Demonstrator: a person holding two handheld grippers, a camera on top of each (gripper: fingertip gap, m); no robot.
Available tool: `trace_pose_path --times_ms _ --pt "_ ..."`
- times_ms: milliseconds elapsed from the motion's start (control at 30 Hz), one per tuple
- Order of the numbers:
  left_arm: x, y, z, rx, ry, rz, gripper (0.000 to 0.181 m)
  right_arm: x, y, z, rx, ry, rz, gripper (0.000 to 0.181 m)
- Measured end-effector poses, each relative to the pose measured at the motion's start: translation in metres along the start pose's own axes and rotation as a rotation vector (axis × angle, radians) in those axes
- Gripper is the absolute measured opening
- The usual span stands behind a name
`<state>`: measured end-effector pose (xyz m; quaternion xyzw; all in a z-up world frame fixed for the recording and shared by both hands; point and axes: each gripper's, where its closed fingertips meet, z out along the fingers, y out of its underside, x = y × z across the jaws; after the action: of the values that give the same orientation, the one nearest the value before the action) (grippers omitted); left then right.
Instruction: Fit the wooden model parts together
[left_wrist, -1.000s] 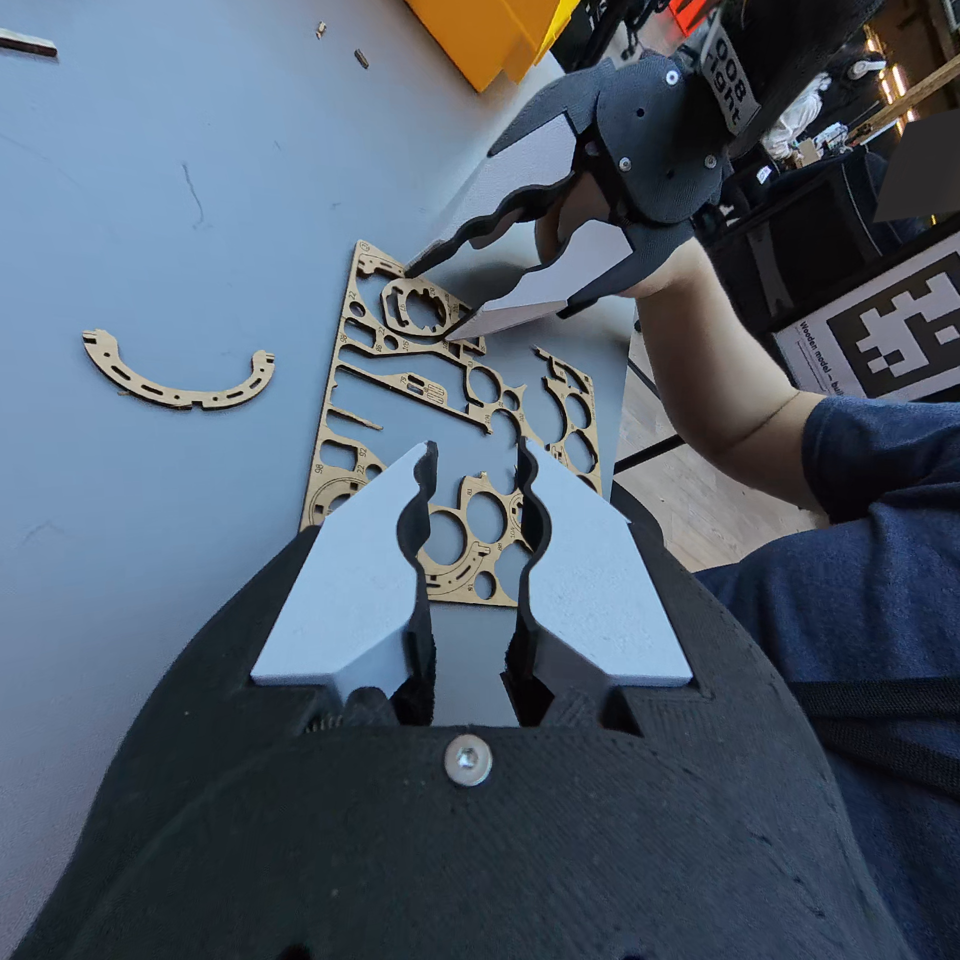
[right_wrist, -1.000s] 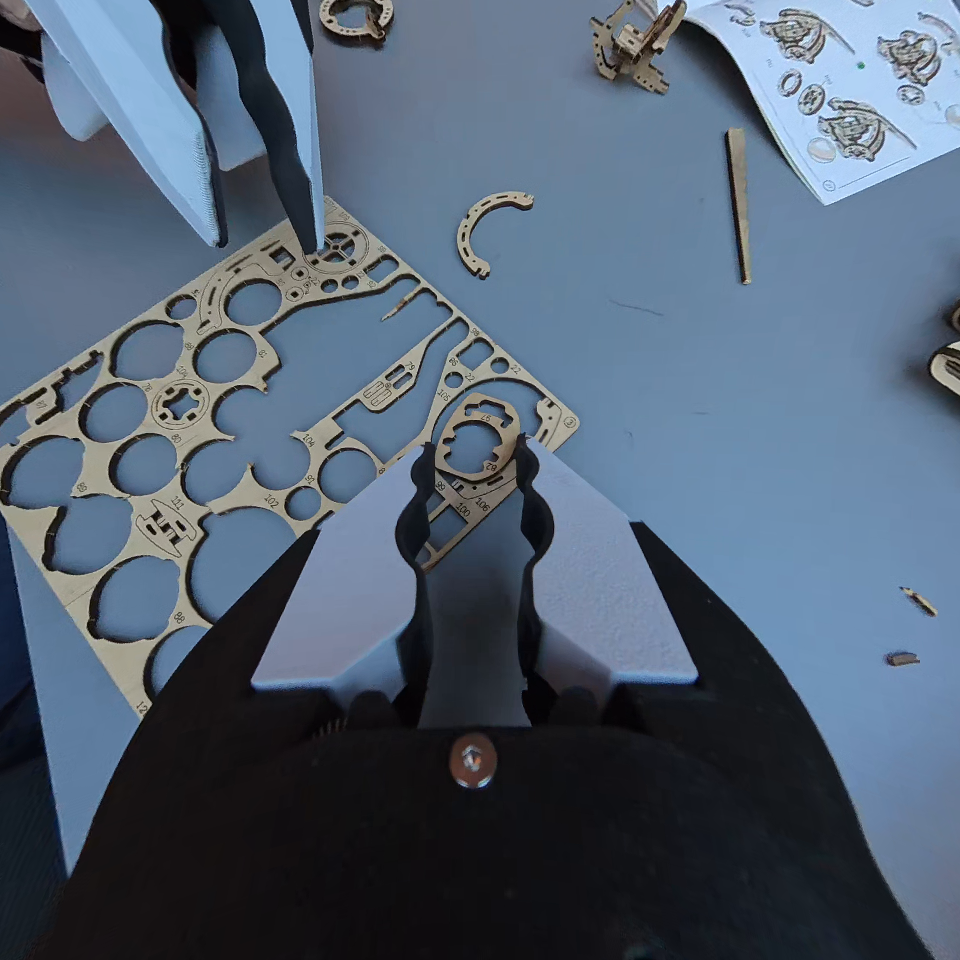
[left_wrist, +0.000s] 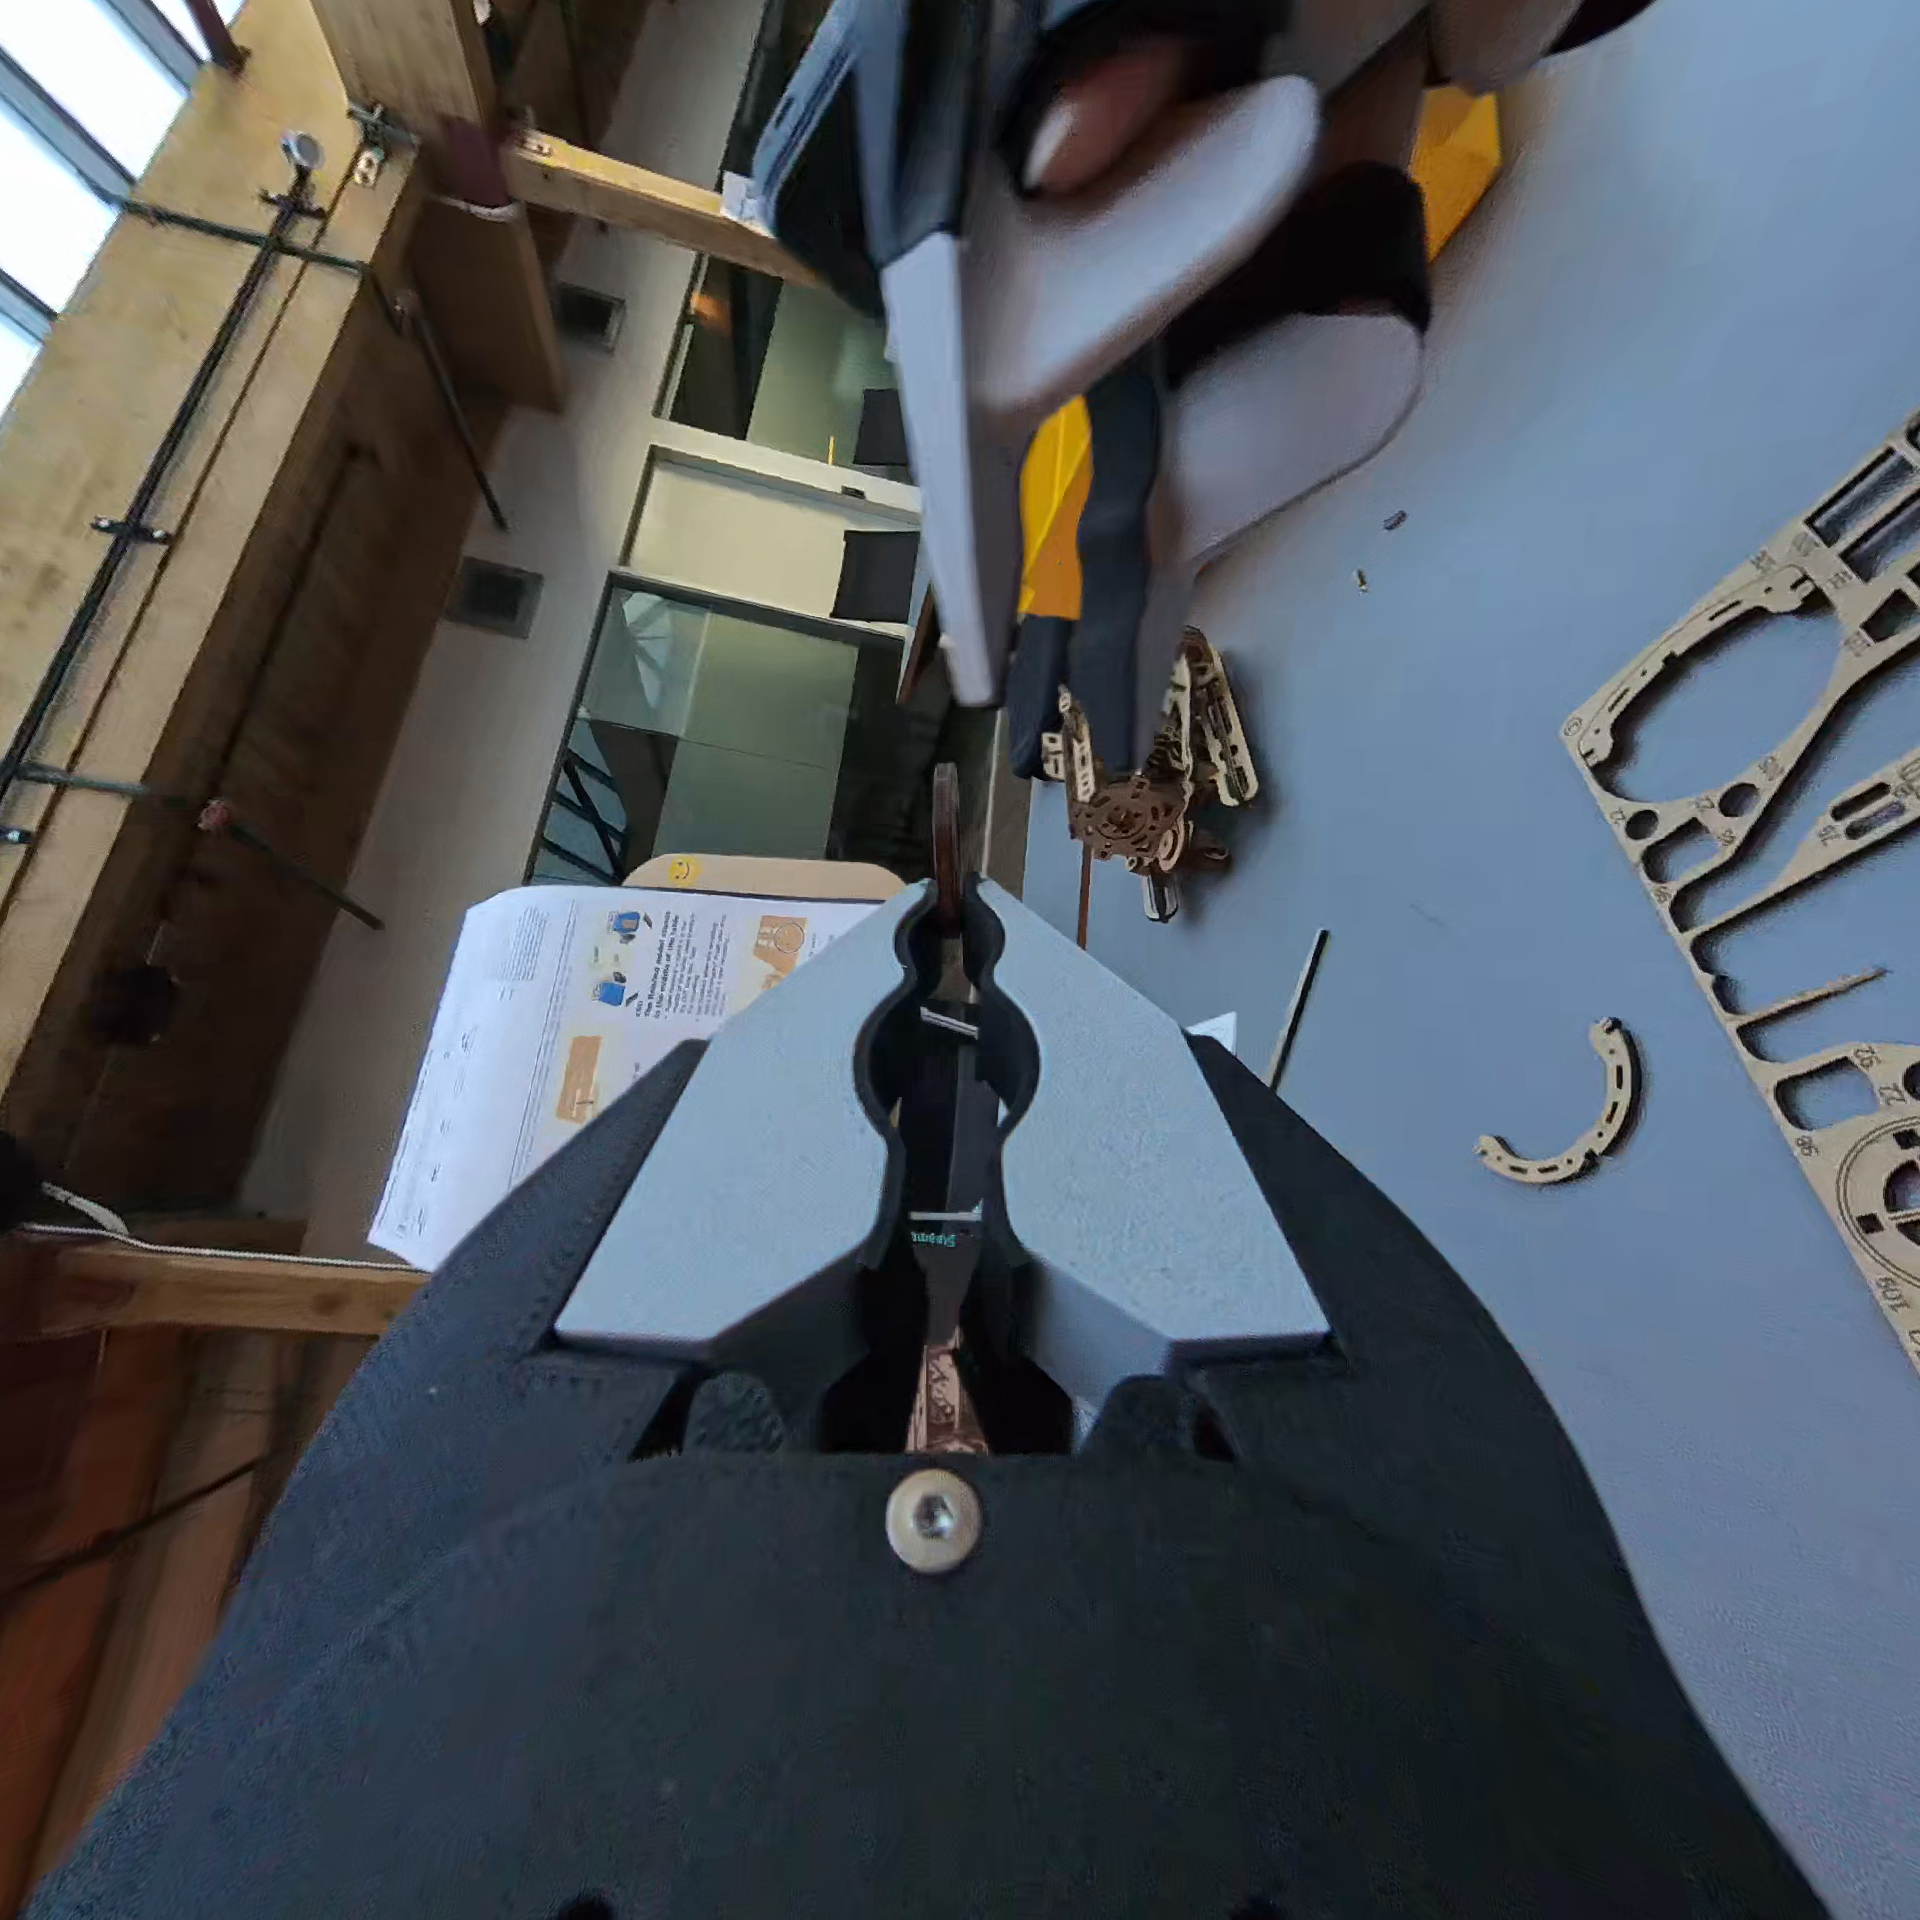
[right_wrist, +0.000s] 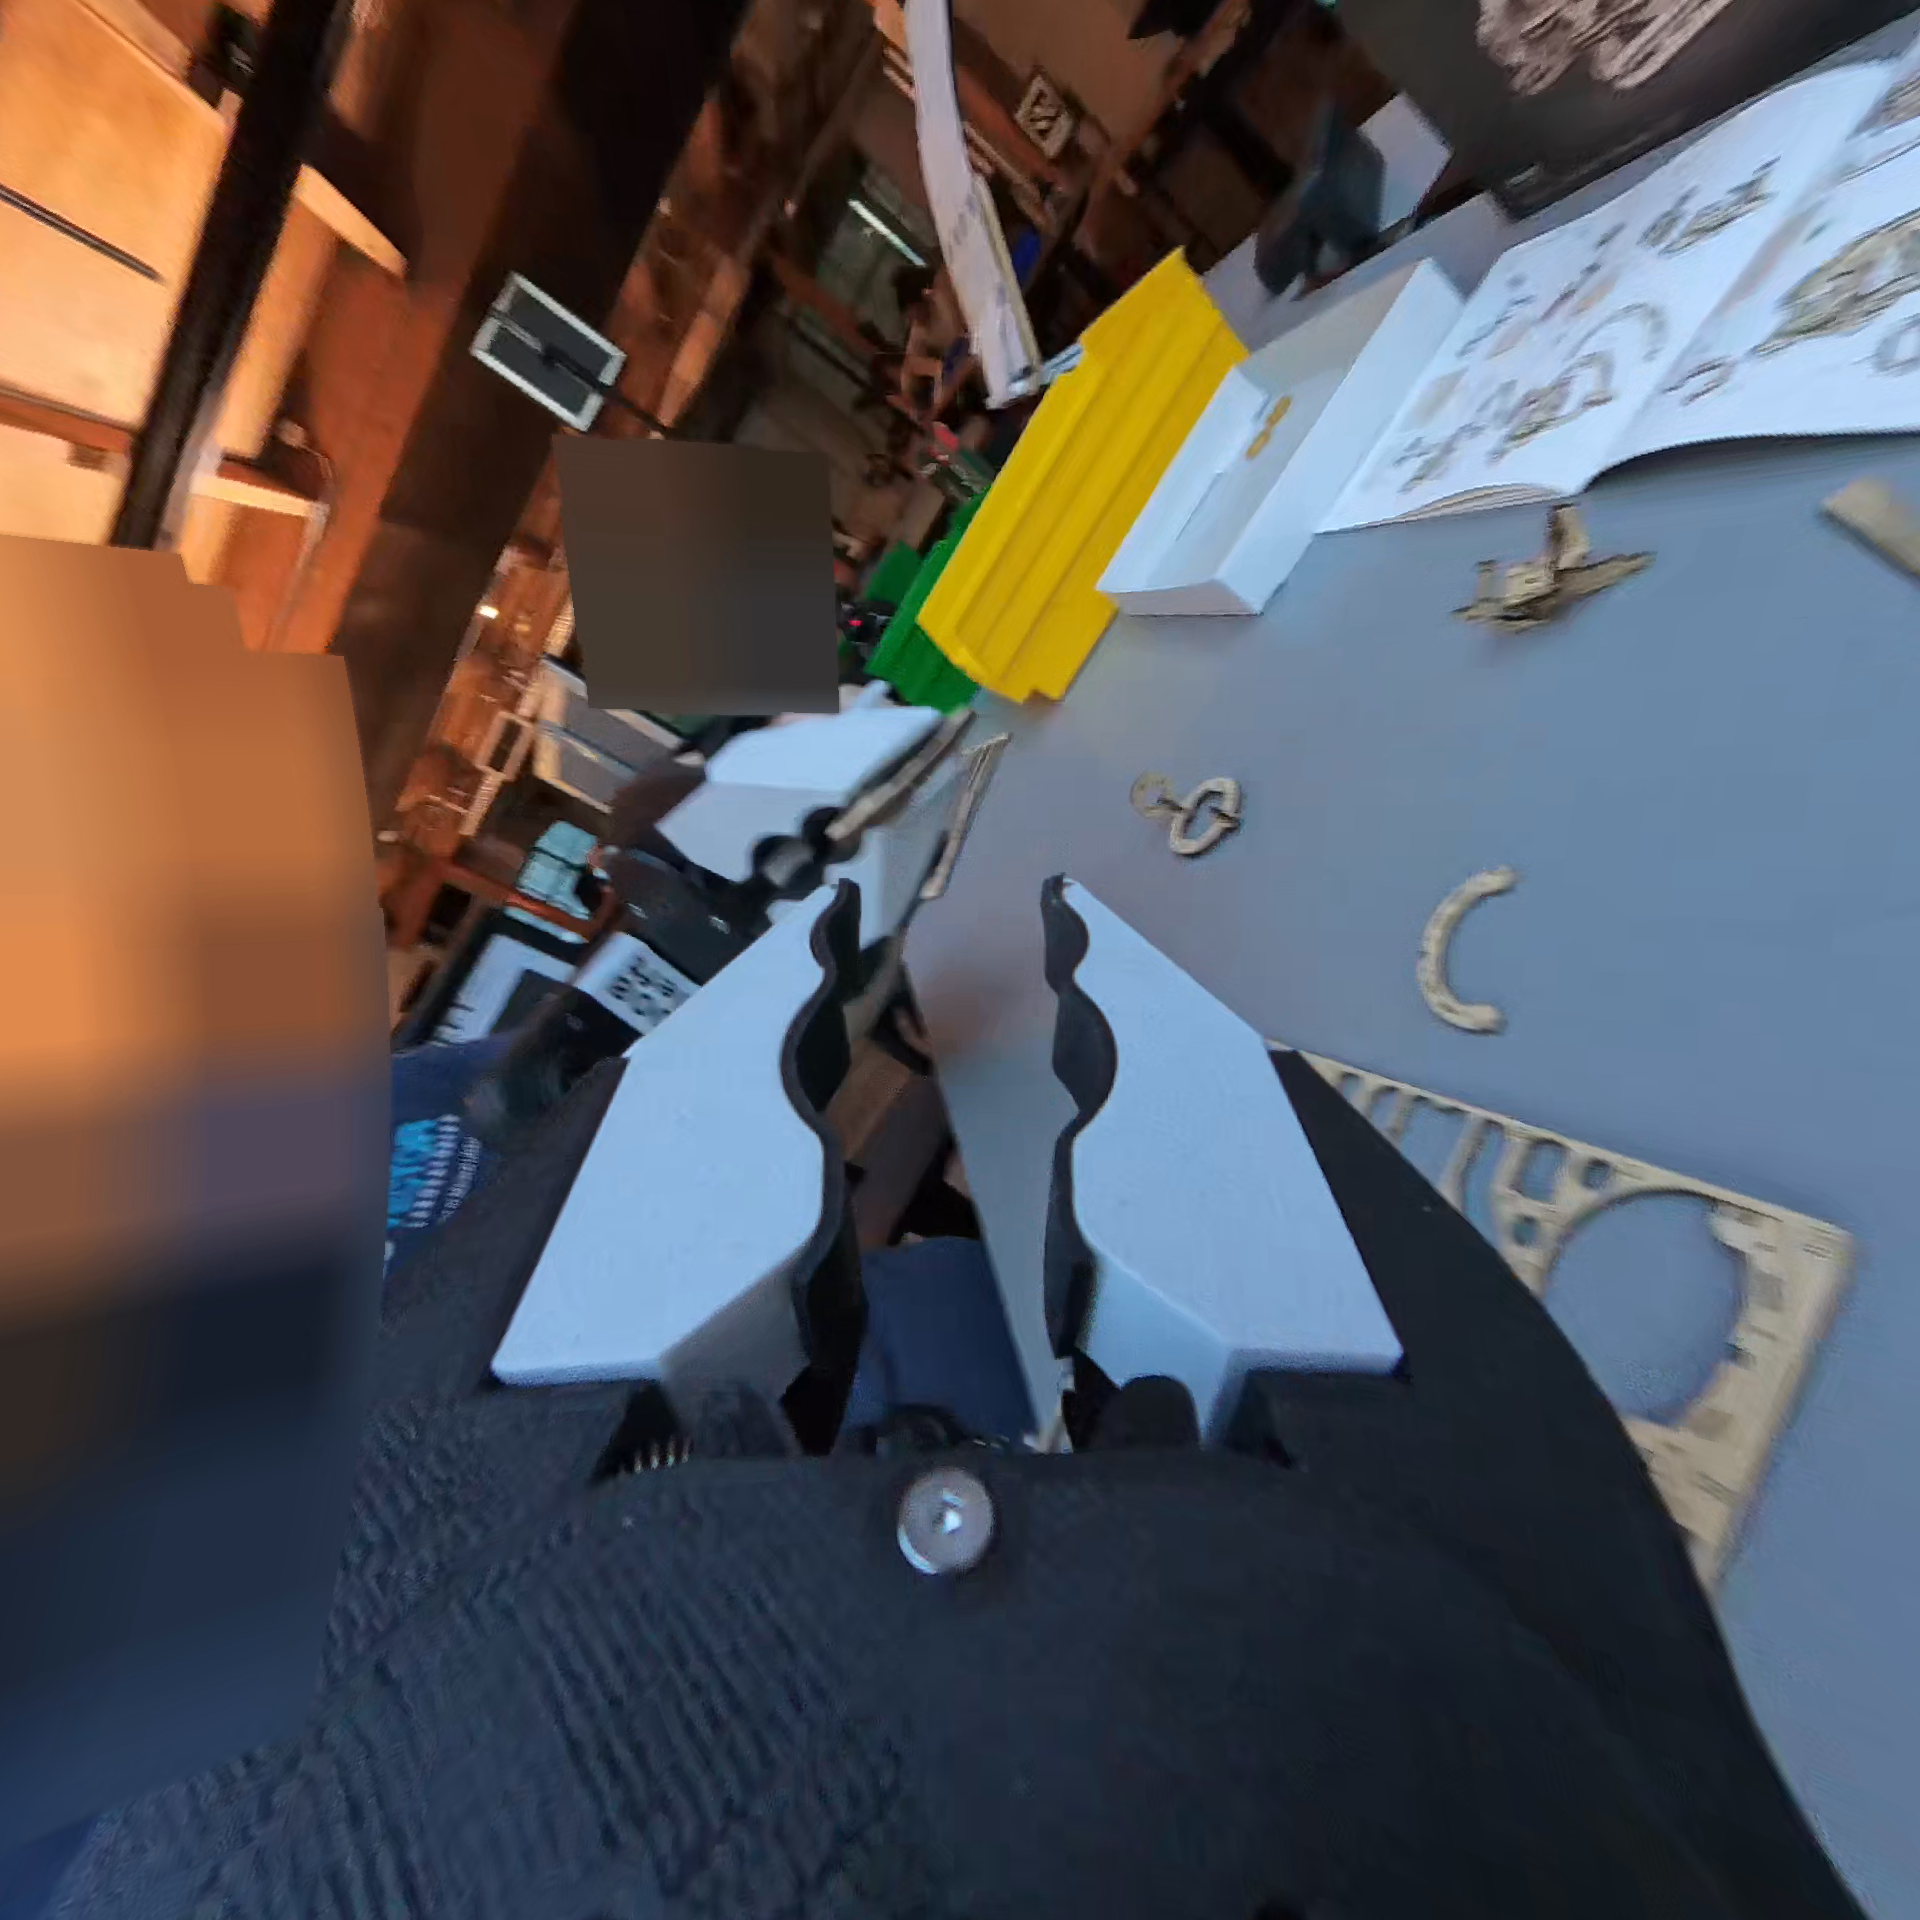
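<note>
- The left gripper (left_wrist: 948, 896) is lifted up and tipped on its side. Its two grey fingers are almost pressed together, and they pinch a thin flat wooden piece (left_wrist: 945, 831) on its edge. The piece pokes out past the tips toward 12 o'clock.
- Only the left wrist view shows that pinch well. In the right wrist view the left gripper (right_wrist: 914, 774) is small and far off at 11 o'clock, with something thin in its tips.
- The right gripper (right_wrist: 951, 899) has its fingers spread wide apart with nothing between them. In the left wrist view the right gripper (left_wrist: 1023, 707) is big and blurry at 12 o'clock, pointing down near the half-built wooden model (left_wrist: 1143, 800).
- The cut-out wooden sheet (left_wrist: 1787, 914) lies flat on the grey table (left_wrist: 1455, 1455) at 3 o'clock in the left wrist view. In the right wrist view it sits at 4 o'clock.
- The curved wooden piece (left_wrist: 1579, 1117) lies alone on the table, near the sheet but not touching it. Both views show it.
- Only the right wrist view shows the yellow bin (right_wrist: 1081, 488), a green bin (right_wrist: 920, 634) beside it, a white box (right_wrist: 1268, 457), the open booklet (right_wrist: 1662, 312) and a small looped wooden part (right_wrist: 1190, 816).
- Only the left wrist view shows a printed paper sheet (left_wrist: 582, 1049) at 9 o'clock, beside the gripper.
</note>
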<state>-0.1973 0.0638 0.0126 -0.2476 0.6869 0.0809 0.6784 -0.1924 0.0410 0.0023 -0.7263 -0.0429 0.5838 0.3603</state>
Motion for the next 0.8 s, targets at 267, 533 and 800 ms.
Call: trace_pose_path --times_ms 267,533,800 --pt "-0.005 -0.002 -0.002 -0.041 -0.091 0.196 0.0 -0.02 -0.006 0.015 0.036 -0.092 0.122 0.017" --pt "-0.004 0.001 -0.002 -0.055 -0.089 -0.097 0.035 -0.011 -0.019 -0.004 0.077 -0.105 0.049 0.002" --pt "-0.029 -0.049 -0.006 0.325 0.528 -1.437 0.034 -0.044 -0.05 -0.03 0.197 -0.15 -0.251 0.002"
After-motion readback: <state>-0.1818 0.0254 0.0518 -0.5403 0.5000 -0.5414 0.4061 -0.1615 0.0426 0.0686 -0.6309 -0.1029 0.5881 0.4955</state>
